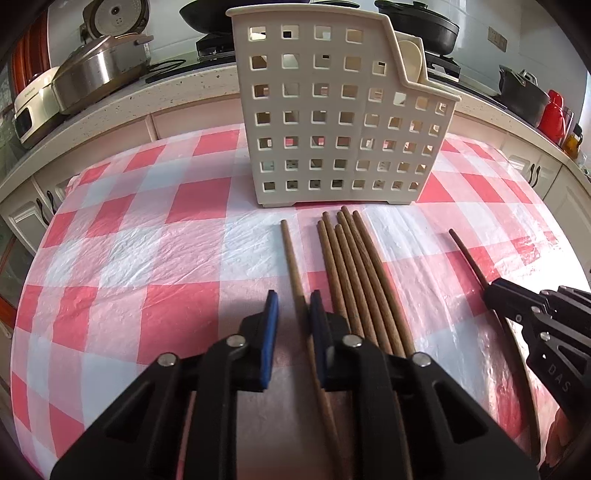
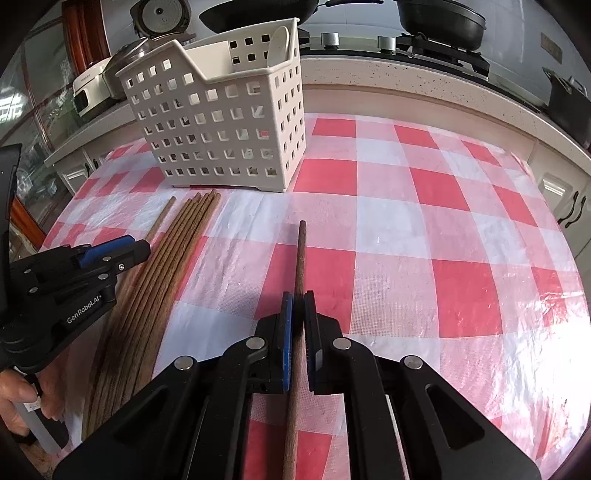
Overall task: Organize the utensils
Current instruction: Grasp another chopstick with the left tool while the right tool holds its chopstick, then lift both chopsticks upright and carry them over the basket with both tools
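Note:
A cream perforated basket (image 1: 332, 110) (image 2: 221, 122) stands on the red-and-white checked tablecloth (image 1: 147, 258), with a pale spoon (image 2: 279, 42) inside it. Several brown chopsticks (image 1: 354, 266) (image 2: 177, 251) lie in a bundle in front of it. One lone chopstick (image 1: 290, 251) (image 2: 162, 218) lies just left of the bundle, between the jaws of my left gripper (image 1: 293, 299) (image 2: 142, 247). It sits close to the right pad and a gap shows at the left pad, so the gripper is open. My right gripper (image 2: 298, 299) (image 1: 493, 291) is shut on a darker chopstick (image 2: 301, 258) (image 1: 467, 254) to the right of the bundle.
Behind the table runs a speckled counter (image 2: 406, 74) with a rice cooker (image 1: 107, 22), a steel pot (image 1: 99, 70), black pans (image 1: 421, 26) and a red kettle (image 1: 552, 110). A person's hand (image 2: 18, 398) holds the left gripper's handle. Bare cloth (image 2: 443, 240) lies right of the basket.

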### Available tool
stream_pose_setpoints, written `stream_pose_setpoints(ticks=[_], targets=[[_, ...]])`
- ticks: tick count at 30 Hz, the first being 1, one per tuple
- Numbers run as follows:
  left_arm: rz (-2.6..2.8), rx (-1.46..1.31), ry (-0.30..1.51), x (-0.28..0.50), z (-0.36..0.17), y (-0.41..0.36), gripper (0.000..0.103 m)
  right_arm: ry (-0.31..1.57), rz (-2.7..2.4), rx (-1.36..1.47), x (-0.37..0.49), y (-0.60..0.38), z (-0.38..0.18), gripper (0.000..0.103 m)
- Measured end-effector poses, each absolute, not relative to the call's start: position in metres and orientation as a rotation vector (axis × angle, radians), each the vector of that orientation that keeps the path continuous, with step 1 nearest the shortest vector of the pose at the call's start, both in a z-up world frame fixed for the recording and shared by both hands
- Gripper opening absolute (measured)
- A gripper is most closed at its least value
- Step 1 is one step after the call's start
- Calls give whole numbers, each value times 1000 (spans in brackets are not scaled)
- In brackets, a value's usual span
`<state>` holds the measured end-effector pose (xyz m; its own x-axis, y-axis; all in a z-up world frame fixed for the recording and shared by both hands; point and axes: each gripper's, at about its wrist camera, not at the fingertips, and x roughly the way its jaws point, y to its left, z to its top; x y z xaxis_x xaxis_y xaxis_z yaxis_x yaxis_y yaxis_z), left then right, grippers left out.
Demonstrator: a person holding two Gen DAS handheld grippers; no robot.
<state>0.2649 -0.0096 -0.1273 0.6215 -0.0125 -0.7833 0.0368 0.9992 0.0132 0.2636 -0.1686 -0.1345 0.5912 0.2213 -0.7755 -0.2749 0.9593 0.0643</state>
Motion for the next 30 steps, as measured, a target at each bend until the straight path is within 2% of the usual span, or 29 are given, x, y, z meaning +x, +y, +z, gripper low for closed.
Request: stream_pose_setpoints(ticks=[2,11,30], targets=[[-38,18,900,266,-127,-6,8,894,292,-86,265,-167,-134,7],[-86,-44,895,264,-124,7,6,863,338,-33,262,-177,-131,7],[-96,-18,606,171,-30,11,6,595,343,-6,198,-181,-44,7]])
